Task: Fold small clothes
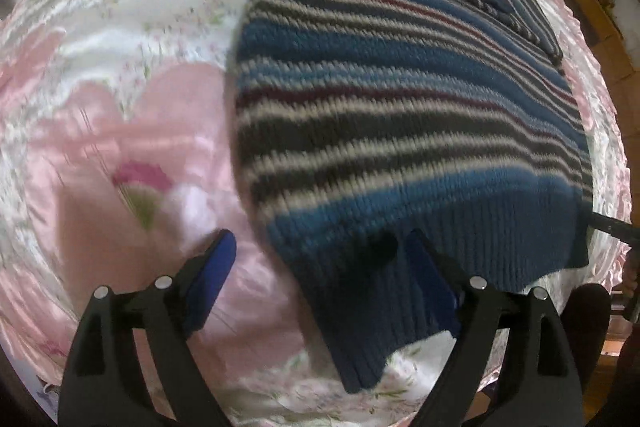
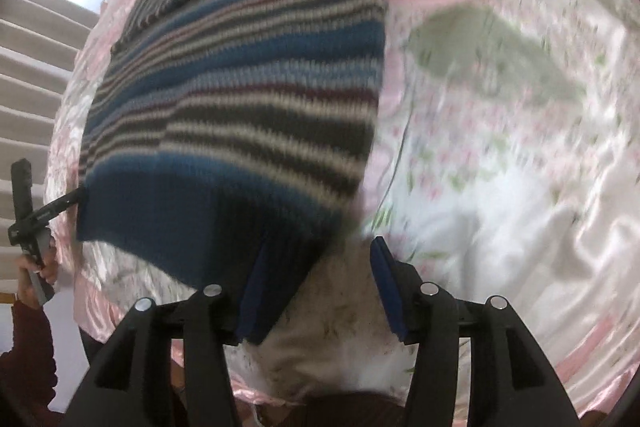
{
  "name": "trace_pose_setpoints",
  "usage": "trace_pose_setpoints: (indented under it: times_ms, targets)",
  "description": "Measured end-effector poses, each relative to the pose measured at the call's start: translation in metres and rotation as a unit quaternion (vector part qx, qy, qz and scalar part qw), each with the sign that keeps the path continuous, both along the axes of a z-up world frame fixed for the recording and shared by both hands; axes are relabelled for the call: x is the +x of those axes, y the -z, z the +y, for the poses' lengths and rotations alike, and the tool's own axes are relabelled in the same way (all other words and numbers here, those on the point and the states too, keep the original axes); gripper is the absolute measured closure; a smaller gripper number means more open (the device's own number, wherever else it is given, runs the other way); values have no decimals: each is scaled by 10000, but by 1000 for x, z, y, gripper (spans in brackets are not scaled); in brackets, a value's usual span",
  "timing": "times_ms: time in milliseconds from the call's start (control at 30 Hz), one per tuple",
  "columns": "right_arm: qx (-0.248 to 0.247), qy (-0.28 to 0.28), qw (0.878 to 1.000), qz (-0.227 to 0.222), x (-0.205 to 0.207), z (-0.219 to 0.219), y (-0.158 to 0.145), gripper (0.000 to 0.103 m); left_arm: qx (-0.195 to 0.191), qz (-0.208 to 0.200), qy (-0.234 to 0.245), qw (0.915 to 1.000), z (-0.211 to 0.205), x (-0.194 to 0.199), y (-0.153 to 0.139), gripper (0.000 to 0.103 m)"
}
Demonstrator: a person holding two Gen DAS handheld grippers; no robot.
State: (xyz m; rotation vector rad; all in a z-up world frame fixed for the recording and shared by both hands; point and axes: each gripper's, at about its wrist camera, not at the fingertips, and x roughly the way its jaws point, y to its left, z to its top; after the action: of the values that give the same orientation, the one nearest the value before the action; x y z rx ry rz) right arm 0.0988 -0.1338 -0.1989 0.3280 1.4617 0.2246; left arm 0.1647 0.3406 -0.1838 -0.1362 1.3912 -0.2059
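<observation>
Black plastic arms with blue padded fingers (image 1: 218, 279) fill the bottom of both views. On the left gripper (image 1: 320, 283) we see the fingers spread wide apart, and the ribbed hem of the sweater (image 1: 400, 107) lies between them, against the inner side of one pad; nothing is pinched. On the right gripper (image 2: 316, 291) the fingers also stand open, and a hem corner hangs over one blue pad (image 2: 260, 299) while the other pad is free.

We see the sweater as a thick knit with horizontal stripes in blue, dark grey, cream and maroon, and a plain dark blue ribbed band at the hem. It lies spread on the bed, on a shiny pink and white satin cover (image 1: 120, 107) with a flower print and many soft wrinkles, with its hem at the near edge. Both pictures are blurred.
</observation>
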Motion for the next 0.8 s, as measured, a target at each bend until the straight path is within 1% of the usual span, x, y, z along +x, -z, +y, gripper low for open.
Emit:
trace_pose_setpoints:
  times_ms: [167, 267, 333, 400, 433, 467, 500, 533, 567, 600, 633, 667, 700, 733, 800]
  targets:
    - [114, -266, 9996, 50, -9, 16, 7, 49, -310, 105, 83, 9994, -17, -8, 5, 18]
    - [147, -361, 9992, 91, -7, 22, 11, 49, -378, 102, 158, 9991, -27, -13, 7, 21]
    - [247, -394, 9989, 107, -7, 28, 13, 49, -357, 77, 153, 9992, -32, -15, 7, 27]
    - [286, -362, 9989, 84, -7, 32, 14, 48, -373, 53, 79, 9993, -32, -17, 6, 41]
    - [283, -369, 9989, 47, -8, 34, 14, 49, -394, 39, 26, 9992, -33, -16, 6, 44]
    - [256, -372, 9990, 8, -8, 36, 14, 53, -403, 28, -9, 9992, -31, -16, 5, 55]
    - [246, -363, 9990, -32, -9, 37, 14, 56, -505, 29, -47, 9987, -28, -16, 5, 71]
    - [276, -326, 9991, -62, -10, 37, 13, 57, -692, 93, -117, 9975, -23, -17, 5, 75]
    - [313, -286, 9991, -89, -12, 36, 12, 61, -746, 109, -179, 9970, -22, -17, 5, 77]
    - [366, -262, 9989, -119, -12, 35, 11, 67, -805, 106, -212, 9965, -21, -17, 4, 82]
    - [444, -238, 9986, -156, -13, 34, 10, 70, -854, 99, -232, 9960, -20, -18, 3, 85]
    - [507, -218, 9983, -176, -14, 33, 10, 76, -923, 90, -255, 9954, -19, -18, 2, 86]
    - [568, -215, 9980, -193, -15, 33, 10, 84, -962, 79, -262, 9950, -18, -19, 1, 88]
    - [671, -233, 9973, -205, -15, 34, 10, 87, -985, 60, -268, 9948, -19, -19, -1, 88]
    - [717, -231, 9968, -270, -15, 34, 7, 92, -1009, 14, -256, 9946, -19, -20, -4, 90]
